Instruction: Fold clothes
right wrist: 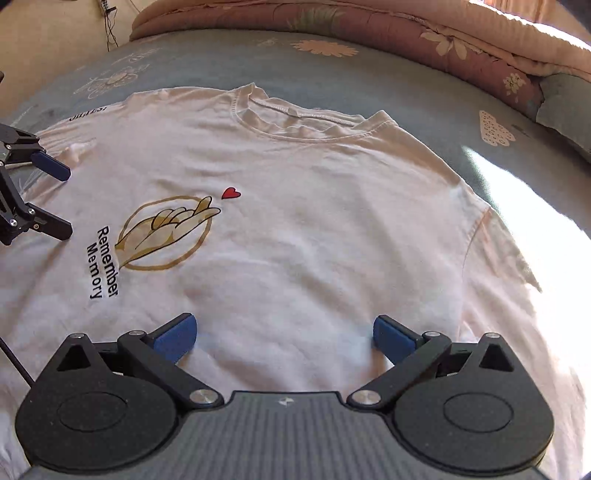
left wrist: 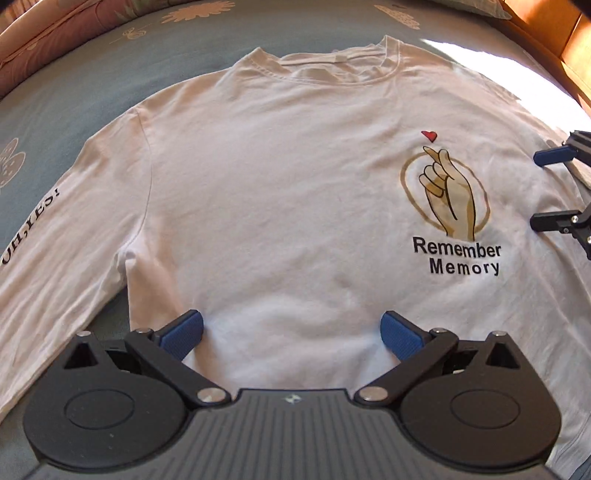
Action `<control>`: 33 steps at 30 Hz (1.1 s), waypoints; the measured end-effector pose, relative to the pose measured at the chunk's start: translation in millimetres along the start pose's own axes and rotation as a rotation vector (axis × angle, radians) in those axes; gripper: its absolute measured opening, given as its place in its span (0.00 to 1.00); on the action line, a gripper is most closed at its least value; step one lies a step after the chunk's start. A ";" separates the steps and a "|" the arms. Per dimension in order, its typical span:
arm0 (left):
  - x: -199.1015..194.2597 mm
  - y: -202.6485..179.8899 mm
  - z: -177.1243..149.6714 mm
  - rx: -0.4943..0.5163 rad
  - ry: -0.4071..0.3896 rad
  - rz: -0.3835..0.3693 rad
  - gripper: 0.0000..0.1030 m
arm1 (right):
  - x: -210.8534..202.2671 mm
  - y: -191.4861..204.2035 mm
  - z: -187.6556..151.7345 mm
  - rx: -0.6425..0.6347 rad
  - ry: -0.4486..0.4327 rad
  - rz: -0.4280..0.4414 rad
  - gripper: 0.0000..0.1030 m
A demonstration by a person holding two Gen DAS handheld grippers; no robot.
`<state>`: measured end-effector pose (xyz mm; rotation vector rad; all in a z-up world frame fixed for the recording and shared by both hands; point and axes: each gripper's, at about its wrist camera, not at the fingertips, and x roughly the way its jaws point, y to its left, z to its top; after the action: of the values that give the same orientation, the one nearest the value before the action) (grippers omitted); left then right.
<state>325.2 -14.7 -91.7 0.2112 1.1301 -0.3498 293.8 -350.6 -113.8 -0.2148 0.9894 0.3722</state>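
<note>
Lying flat on the bed (left wrist: 66, 74), the white shirt (left wrist: 277, 192) fills the frame centre. Expect thin, limp, light fabric. Both the left claw (left wrist: 291, 334) and right claw (right wrist: 284, 332) hover wide, empty. Pinch a sleeve edge or shoulder seam.

Blue-grey bed sheet (left wrist: 92, 81) with pale flower prints, spread ahead of both grippers. Directly on it, a white long-sleeved shirt (left wrist: 280, 192) laid flat, front up, collar at the far end, sleeve stretched out sideways. Beyond the shirt, along the sheet's far edge, a bunched pink floral quilt (right wrist: 424, 33). Bright sun patch across the sheet.
</note>
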 end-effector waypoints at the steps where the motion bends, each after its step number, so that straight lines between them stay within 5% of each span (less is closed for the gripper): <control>1: -4.8 1.1 -6.9 -0.006 0.023 0.012 0.99 | -6.8 -3.2 -8.4 0.003 0.015 0.000 1.00; 4: -20.3 -3.6 -18.5 0.008 0.058 0.016 0.97 | -26.2 -11.2 -29.5 0.032 0.078 -0.024 1.00; 7: -33.1 -24.0 -18.9 0.090 -0.008 -0.041 0.97 | -45.4 -3.5 -38.4 0.026 0.071 -0.042 1.00; 10: -25.9 -52.1 -15.6 0.171 -0.034 -0.099 0.97 | -52.7 18.7 -31.9 0.016 0.003 0.028 1.00; 14: -16.3 -71.4 -33.6 0.226 -0.015 -0.121 0.97 | -33.1 51.5 -32.0 -0.065 0.018 0.119 1.00; 21: -43.4 -49.4 -96.3 0.156 0.078 -0.052 0.99 | -70.4 42.7 -105.4 -0.047 0.054 0.079 1.00; 25: -48.6 -52.6 -90.1 0.109 0.106 -0.021 0.97 | -79.8 40.2 -122.2 0.000 0.074 0.076 1.00; 29: -44.9 -52.0 -68.2 0.050 0.048 -0.026 0.97 | -76.2 43.6 -121.9 0.043 0.066 0.048 1.00; 33: -34.7 -37.9 -81.2 -0.038 0.071 -0.003 0.99 | -76.5 45.3 -121.6 0.050 0.068 0.036 1.00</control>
<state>229.1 -16.6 -93.4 0.1896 1.2059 -0.3253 144.0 -366.6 -114.6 -0.1653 1.0694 0.3747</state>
